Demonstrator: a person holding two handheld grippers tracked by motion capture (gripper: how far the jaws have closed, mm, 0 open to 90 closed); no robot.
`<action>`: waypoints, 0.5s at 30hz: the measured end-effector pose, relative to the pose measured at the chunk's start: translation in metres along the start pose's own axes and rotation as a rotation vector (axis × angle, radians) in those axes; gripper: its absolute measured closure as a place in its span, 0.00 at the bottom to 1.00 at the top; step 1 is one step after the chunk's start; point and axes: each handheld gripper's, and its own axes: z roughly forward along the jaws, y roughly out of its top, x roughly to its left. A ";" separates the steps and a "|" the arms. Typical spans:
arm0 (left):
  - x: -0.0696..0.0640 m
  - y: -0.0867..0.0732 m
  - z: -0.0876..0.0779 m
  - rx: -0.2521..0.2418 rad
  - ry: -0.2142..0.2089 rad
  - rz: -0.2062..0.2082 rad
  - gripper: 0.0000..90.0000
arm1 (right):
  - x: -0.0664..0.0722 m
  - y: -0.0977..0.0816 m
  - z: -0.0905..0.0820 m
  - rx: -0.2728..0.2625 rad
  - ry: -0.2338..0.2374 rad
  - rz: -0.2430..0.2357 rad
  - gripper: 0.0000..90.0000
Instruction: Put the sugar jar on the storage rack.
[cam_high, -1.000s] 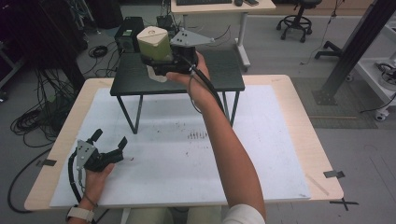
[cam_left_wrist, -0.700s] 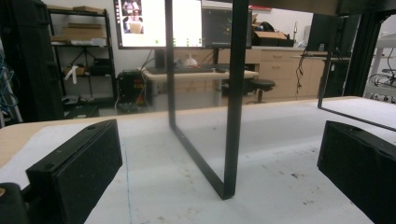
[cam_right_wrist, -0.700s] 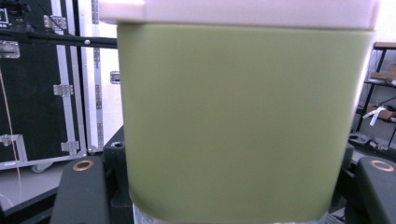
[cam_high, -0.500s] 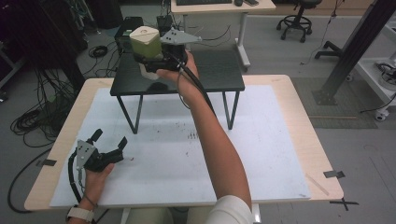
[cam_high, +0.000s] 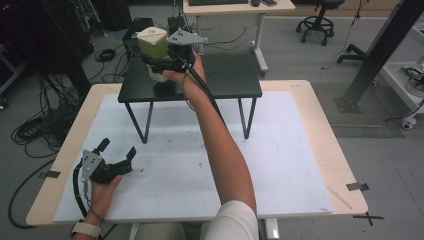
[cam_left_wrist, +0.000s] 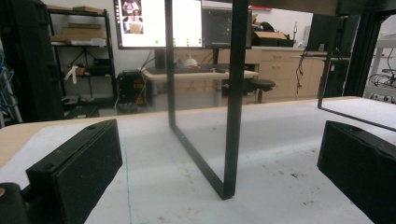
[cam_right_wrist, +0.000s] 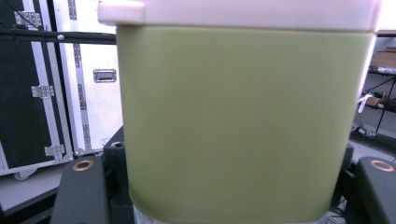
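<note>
A pale green container (cam_high: 151, 45) with a cream lid is held over the far left part of the small black table (cam_high: 230, 75). My right gripper (cam_high: 159, 62) is shut on its lower body, the hand behind it. In the right gripper view the green container (cam_right_wrist: 243, 121) stands close between the two black fingers (cam_right_wrist: 79, 191); a white part shows under it. My left gripper (cam_high: 117, 150) rests on the white mat (cam_high: 280, 150) near the table's left front, its jaws open with nothing between them. The left gripper (cam_left_wrist: 217, 170) looks along the mat at the black table's leg (cam_left_wrist: 233, 93).
The black table stands on thin metal legs at the far side of the mat on a wooden tabletop (cam_high: 325, 125). Cables (cam_high: 45, 125) lie on the floor to the left. A desk (cam_high: 235, 10) and a stool (cam_high: 320, 20) stand beyond.
My right hand has carried the green container to the left over the black table. The left gripper has kept still.
</note>
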 end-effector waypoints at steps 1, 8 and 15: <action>0.000 0.000 0.000 0.000 0.000 0.000 0.00 | 0.000 0.000 0.000 0.000 0.000 0.000 0.33; 0.000 0.000 0.000 0.001 0.000 0.000 0.00 | -0.007 -0.005 0.010 0.012 -0.013 0.005 0.33; 0.000 0.000 0.000 0.002 0.000 0.003 0.00 | -0.011 -0.010 0.018 0.008 -0.024 0.025 0.33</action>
